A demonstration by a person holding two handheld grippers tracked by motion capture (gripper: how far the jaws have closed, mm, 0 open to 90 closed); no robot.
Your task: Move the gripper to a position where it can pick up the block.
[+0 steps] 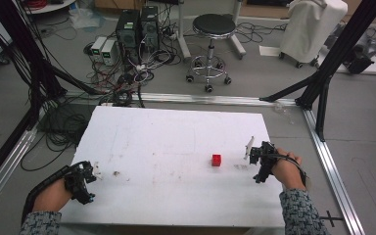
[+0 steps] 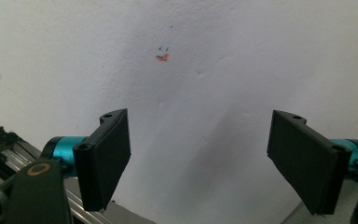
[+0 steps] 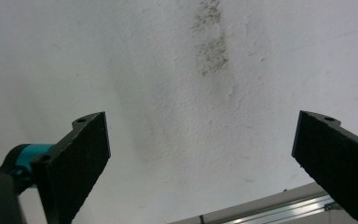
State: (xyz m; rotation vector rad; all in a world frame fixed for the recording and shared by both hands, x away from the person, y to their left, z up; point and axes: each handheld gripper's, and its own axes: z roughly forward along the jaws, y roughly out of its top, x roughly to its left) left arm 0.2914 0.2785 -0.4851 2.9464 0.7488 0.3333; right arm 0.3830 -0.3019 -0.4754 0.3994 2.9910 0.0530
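A small red cube (image 1: pixel 216 160) rests on the white table top (image 1: pixel 176 147), right of the middle. My right gripper (image 1: pixel 256 159) hovers over the table's right edge, a little to the right of the cube, and its jaws stand wide apart over bare white surface (image 3: pixel 200 154). My left gripper (image 1: pixel 89 181) sits at the table's left front edge, far from the cube, open with nothing between its fingers (image 2: pixel 105 158). A small orange and blue mark (image 2: pixel 162 56) shows on the board ahead of the left gripper.
Dark smudges (image 3: pixel 212 42) stain the board ahead of the right gripper. A metal rail (image 1: pixel 330 166) runs along the floor at the right. Behind the table lie tangled cables (image 1: pixel 122 78), computer towers (image 1: pixel 137 29), a black stool (image 1: pixel 213 29) and a black frame leg (image 1: pixel 333 58).
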